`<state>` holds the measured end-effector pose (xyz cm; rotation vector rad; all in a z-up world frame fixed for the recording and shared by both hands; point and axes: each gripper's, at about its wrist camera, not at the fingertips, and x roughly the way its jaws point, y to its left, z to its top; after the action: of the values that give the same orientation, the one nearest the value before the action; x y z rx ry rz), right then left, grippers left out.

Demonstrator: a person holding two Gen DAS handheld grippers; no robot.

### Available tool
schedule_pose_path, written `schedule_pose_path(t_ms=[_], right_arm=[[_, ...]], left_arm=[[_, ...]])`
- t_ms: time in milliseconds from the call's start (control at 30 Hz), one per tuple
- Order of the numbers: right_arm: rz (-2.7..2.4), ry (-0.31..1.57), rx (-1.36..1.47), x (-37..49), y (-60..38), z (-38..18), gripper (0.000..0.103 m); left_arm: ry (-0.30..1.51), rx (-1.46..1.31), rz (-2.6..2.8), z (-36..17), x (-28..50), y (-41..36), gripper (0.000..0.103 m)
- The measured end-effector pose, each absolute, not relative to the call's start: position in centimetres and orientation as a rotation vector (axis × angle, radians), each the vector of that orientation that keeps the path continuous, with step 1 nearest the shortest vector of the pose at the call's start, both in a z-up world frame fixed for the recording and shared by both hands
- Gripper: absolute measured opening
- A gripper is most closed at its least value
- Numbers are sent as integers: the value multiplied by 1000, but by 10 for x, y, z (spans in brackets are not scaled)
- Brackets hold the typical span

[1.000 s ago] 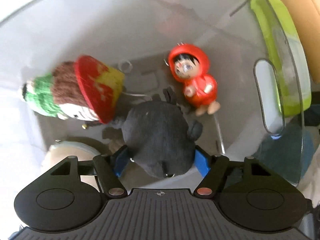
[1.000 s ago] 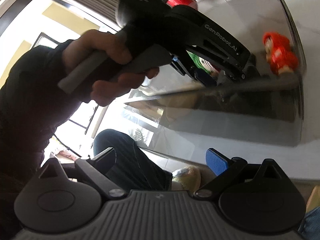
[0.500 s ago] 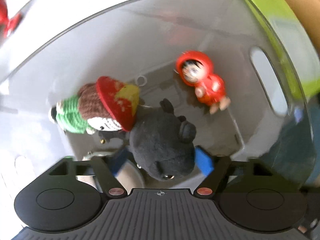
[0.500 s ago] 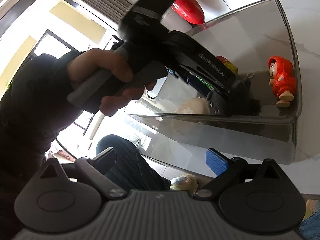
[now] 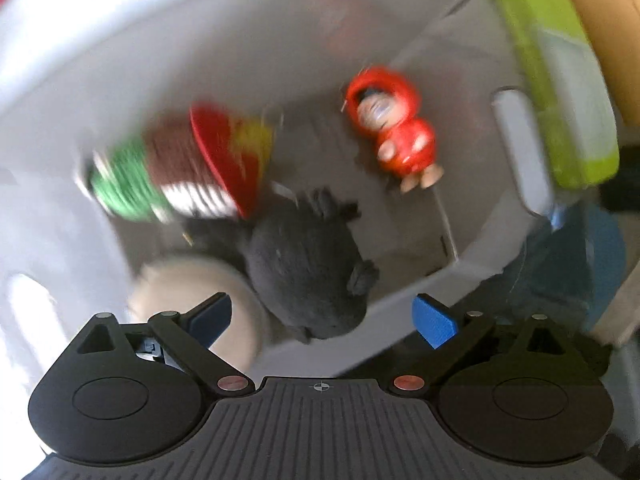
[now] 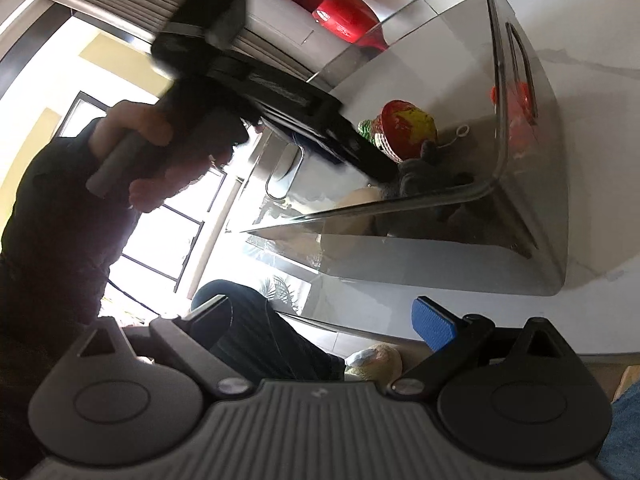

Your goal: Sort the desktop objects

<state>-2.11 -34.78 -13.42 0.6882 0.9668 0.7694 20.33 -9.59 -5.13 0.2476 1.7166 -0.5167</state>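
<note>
A clear plastic bin (image 5: 516, 152) holds a dark grey plush toy (image 5: 308, 268), a knitted doll with a red and yellow hat (image 5: 192, 168), a red-hooded figurine (image 5: 396, 128) and a cream round plush (image 5: 236, 300). My left gripper (image 5: 324, 318) is open above the bin's near wall, its blue pads apart, the grey plush lying free below. In the right wrist view the bin (image 6: 520, 216) stands on the white table, with the left gripper's black body over it. My right gripper (image 6: 324, 316) is open and empty, outside the bin.
A lime green container (image 5: 560, 80) and a blue object (image 5: 592, 256) lie to the right of the bin. A red object (image 6: 344, 20) stands behind the bin. The person's legs (image 6: 248, 332) and a pale plush (image 6: 372, 360) are below the table edge.
My left gripper opened and let go of the grey plush, which now lies in the bin, and the gripper drew back up. The right gripper stayed open.
</note>
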Motion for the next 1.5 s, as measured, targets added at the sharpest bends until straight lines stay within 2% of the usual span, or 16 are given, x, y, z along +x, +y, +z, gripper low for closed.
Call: schedule_pose_path(t_ms=[100, 133, 167, 200, 300, 333, 433, 500, 533, 567, 600, 800, 933, 1167, 1367, 1500], right_arm=[[782, 977, 677, -22, -345, -132, 98], [783, 979, 672, -23, -345, -132, 98], [779, 980, 671, -23, -345, -132, 98], [775, 980, 670, -24, -345, -132, 98], [769, 977, 688, -24, -348, -132, 98], [768, 976, 695, -23, -349, -132, 98], [776, 985, 702, -20, -346, -133, 98], [785, 988, 684, -21, -343, -131, 98], [788, 988, 674, -23, -343, -130, 98], [787, 987, 673, -23, -344, -129, 98], [784, 986, 673, -23, -346, -128, 98], [777, 998, 711, -18, -343, -133, 98], [804, 1004, 686, -18, -334, -132, 98], [778, 1007, 703, -19, -339, -134, 98], [787, 1014, 695, -20, -338, -135, 98], [791, 1012, 710, -19, -340, -136, 98]], left_arm=[[1720, 161, -501, -65, 204, -97, 98], [1699, 141, -509, -63, 204, -99, 88], [1663, 122, -544, -53, 203, -102, 58], [1640, 75, -604, -42, 202, -104, 58], [1598, -29, -706, -23, 198, -106, 26], [1604, -27, -707, -25, 196, -107, 26], [1667, -6, -647, -70, 204, -105, 30], [1673, -12, -633, -69, 206, -101, 64], [1666, -6, -628, -66, 208, -98, 75], [1648, 16, -623, -62, 211, -95, 94], [1630, 38, -618, -58, 213, -92, 97], [1559, 194, -501, -47, 224, -74, 97], [1586, 79, -505, -46, 240, -71, 97], [1427, -1, -524, -29, 248, -59, 97], [1664, 105, -379, -88, 245, -52, 96], [1571, 33, -504, -67, 237, -61, 96]])
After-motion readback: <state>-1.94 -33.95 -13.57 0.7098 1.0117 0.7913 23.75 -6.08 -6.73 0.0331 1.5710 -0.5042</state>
